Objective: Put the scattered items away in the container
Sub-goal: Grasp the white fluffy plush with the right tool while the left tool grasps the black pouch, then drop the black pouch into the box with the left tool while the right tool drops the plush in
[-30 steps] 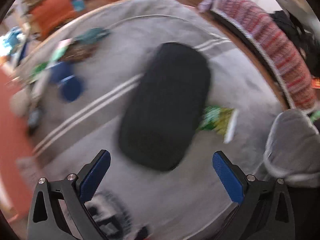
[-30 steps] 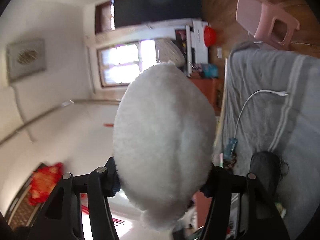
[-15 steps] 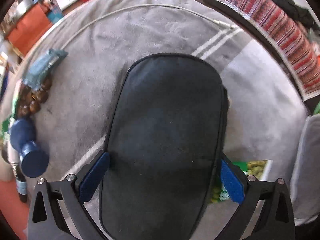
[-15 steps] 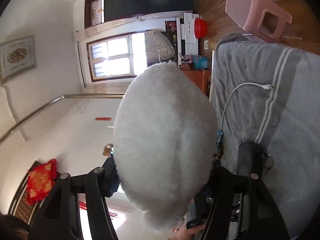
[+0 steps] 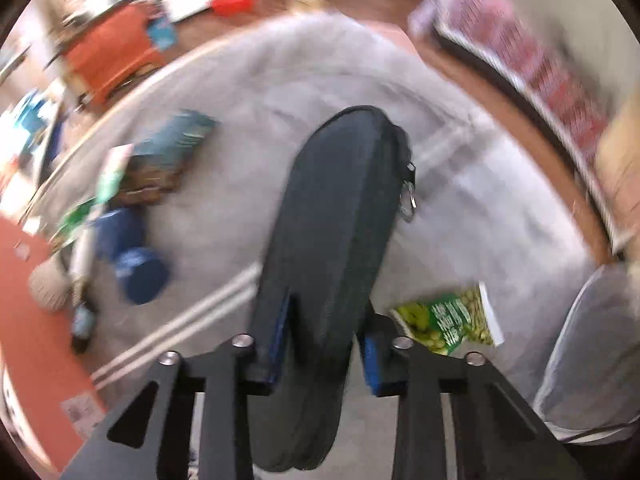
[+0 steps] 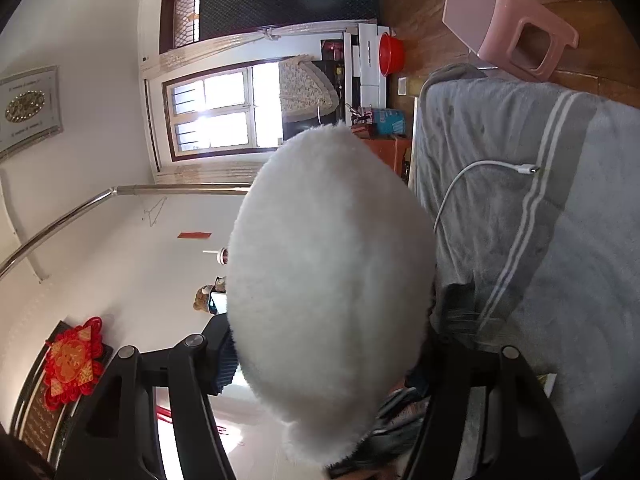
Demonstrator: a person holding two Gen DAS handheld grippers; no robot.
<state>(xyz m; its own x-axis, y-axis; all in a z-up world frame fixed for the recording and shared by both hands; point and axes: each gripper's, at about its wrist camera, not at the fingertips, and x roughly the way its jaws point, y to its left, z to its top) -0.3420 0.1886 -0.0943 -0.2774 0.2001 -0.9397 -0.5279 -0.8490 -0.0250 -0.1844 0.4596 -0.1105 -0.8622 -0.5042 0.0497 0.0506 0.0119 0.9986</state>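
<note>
My left gripper is shut on a black zippered pouch and holds it tilted on edge above the grey blanket. Its zipper pull hangs on the right side. My right gripper is shut on a white fluffy plush object that fills the middle of the right wrist view and is held up beside the bed. The container is not clearly in view.
On the blanket lie a green snack packet, a blue dumbbell-shaped item, a teal packet, beads and other small items at the left. A white cable lies on the blanket. A pink stool stands on the wood floor.
My left gripper came down around the black pouch, shut on it and lifted it, turning it on edge. The right gripper still holds the white plush and has shifted a little.
</note>
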